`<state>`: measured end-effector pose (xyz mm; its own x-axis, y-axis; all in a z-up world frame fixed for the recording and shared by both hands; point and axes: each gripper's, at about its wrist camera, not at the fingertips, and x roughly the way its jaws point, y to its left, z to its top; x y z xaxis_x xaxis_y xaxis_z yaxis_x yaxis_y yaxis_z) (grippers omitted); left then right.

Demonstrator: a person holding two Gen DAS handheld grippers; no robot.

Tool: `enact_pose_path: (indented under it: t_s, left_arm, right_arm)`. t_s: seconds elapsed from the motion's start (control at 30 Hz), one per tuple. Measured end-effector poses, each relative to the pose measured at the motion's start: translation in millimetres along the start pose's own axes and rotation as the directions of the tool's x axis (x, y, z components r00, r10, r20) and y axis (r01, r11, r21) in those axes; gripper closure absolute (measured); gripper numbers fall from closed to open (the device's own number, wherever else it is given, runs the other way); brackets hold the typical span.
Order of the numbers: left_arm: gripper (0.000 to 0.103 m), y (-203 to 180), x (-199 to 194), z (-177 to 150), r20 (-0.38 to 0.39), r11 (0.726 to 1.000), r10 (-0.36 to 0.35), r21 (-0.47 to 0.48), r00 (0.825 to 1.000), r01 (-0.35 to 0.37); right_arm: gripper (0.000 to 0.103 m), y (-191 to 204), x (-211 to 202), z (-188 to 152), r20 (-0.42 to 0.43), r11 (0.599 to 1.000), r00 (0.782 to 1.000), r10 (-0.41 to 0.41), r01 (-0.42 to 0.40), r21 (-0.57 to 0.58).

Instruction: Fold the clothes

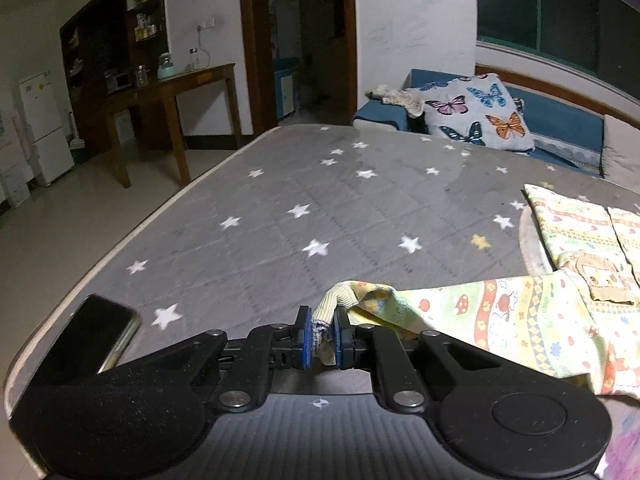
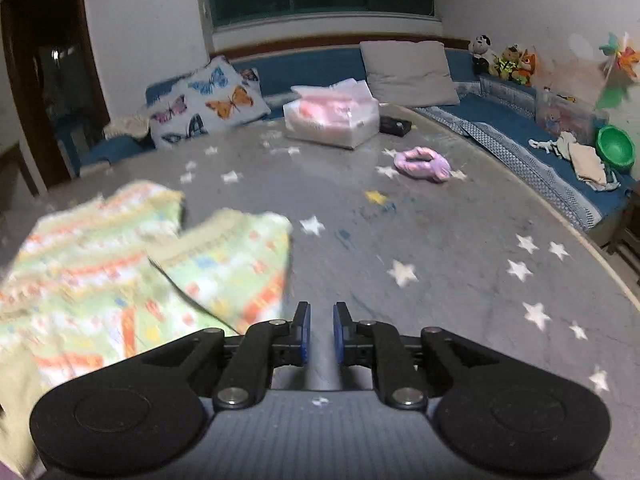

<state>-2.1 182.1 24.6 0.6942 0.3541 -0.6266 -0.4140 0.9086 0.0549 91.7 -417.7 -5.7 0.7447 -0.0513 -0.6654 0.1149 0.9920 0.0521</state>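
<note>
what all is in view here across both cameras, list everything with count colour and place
patterned garment: 1, yellow-green with orange prints, on the mat's near side
mat: 1, grey with stars, under everything
phone: 1, black, mat's near left corner
butterfly pillow: 1, white with coloured butterflies, far edge
grey pillow: 1, against the back wall
clear box: 1, pink contents, far on the mat
pink cloth: 1, bunched, right of the box
green bowl: 1, right bench
left gripper: 1, black, pinching the garment's ribbed cuff
right gripper: 1, black, open, empty
</note>
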Motion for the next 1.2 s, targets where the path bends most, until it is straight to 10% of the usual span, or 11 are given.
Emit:
enact_pose_path:
  t_s: [0.03, 0.2, 0.5, 0.77, 1.2]
  left_arm:
    - [0.091, 2.4, -0.4, -1.4, -0.005, 1.000, 0.007, 0.002, 1.000, -0.007]
    - [0.091, 5.4, -2.2, -5.3, -0.006, 0.999, 0.024, 0.027, 1.000, -0.024]
    - [0.070, 1.9, 1.4, -5.8, 0.005, 0.991, 0.089, 0.099, 0.996, -0.089]
    - [0.052, 19.6, 0.1, -5.2, 0.011, 0.986, 0.163, 0.046, 0.987, -0.163]
    - [0.046, 0.8, -24.8, 7.5, 0.033, 0.998, 0.055, -0.013, 0.998, -0.054]
  right_arm:
    - [0.056, 3.5, -1.8, 0.7, 0.016, 1.000, 1.000, 0.004, -0.003, -0.027]
    - [0.040, 44.4, 3.6, 9.8, 0.062, 0.979, 0.994, 0.090, -0.078, -0.187]
    - [0.051, 96.3, 47.9, 12.9, 0.025, 0.937, 0.997, 0.071, -0.058, -0.344]
    - [0.063, 34.6, 46.6, 22.0, 0.054, 0.977, 0.990, -0.127, 0.134, -0.166]
    - [0.046, 34.8, 30.1, 18.2, 0.074, 0.980, 0.997, -0.010, 0.024, -0.199]
